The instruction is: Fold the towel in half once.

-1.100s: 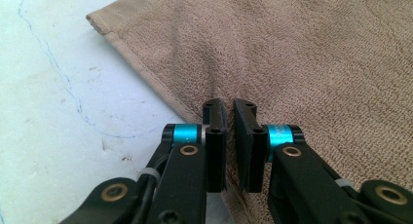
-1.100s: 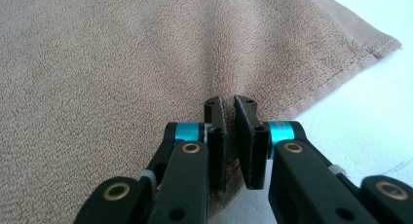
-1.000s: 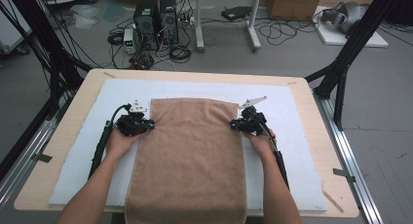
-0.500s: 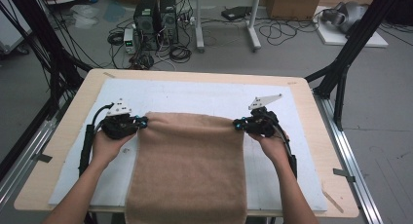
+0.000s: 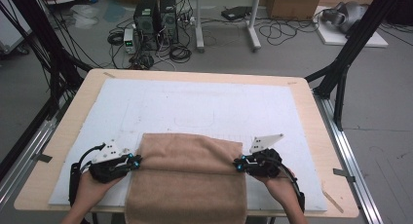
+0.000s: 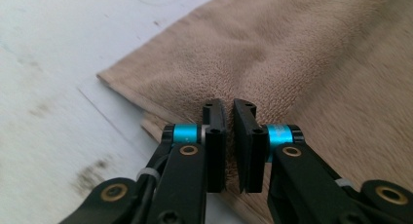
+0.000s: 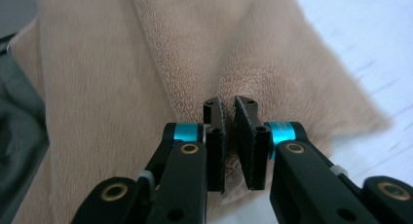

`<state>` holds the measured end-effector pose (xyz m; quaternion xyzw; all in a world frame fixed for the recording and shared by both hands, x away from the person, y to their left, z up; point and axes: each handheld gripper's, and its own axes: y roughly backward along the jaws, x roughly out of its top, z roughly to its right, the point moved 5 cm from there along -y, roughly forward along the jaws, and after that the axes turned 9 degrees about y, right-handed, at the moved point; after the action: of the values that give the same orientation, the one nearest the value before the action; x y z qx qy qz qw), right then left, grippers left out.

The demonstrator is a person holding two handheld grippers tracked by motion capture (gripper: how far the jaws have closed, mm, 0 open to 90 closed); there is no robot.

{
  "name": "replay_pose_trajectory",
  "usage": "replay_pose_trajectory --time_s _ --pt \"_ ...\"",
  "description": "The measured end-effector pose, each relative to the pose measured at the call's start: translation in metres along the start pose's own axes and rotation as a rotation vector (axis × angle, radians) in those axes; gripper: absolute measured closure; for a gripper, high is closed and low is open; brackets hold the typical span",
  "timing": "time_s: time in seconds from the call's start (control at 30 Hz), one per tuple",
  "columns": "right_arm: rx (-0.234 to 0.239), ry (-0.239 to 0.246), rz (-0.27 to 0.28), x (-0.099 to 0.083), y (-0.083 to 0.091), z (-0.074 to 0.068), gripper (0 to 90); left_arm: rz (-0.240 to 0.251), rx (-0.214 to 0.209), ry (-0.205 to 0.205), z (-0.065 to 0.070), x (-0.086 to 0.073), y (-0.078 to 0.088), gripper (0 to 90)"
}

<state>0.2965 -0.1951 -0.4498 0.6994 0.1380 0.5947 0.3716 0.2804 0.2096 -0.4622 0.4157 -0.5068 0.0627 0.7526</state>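
1. My left tool [image 5: 138, 160] sits at the left end of the fold in a tan towel [image 5: 187, 177]. Its jaws, which have just been easing apart slightly, are nearly together with a pinch of towel edge between them; I judge it clamped on the cloth.
2. The towel lies on the white mat [image 5: 204, 107] at the near side of the desk [image 5: 73, 109], its near end hanging over the front edge. The far end is doubled back toward me, so a rounded fold runs crosswise, left to right. The towel's long axis runs from me away across the desk.
3. My right tool [image 5: 237, 164] mirrors the left at the fold's right end, jaws almost shut on the towel and likewise just loosening a little.
4. I judge both tools grip matching corners so the folded layer stays square and taut as it is drawn over.
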Motion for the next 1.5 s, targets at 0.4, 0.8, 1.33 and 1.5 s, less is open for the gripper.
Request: replay_pose_trajectory --time_s 0.4,0.8,1.33,1.5 --pt "-0.103 -0.063 0.057 0.015 0.005 0.035 52.0 0.030 0.035 0.065 -0.027 0.039 -0.007 52.2" --pt "-0.091 -0.133 -0.092 0.007 -0.035 0.064 53.7 -0.134 0.058 0.126 -0.051 0.041 -0.064 53.8" --pt "-0.087 -0.094 -0.026 0.008 -0.033 0.064 81.7 -0.096 0.083 0.093 -0.052 0.045 -0.058 86.0" --pt "-0.103 -0.046 0.009 0.021 -0.017 0.059 81.6 -0.006 0.072 0.107 -0.051 0.057 -0.041 86.0"
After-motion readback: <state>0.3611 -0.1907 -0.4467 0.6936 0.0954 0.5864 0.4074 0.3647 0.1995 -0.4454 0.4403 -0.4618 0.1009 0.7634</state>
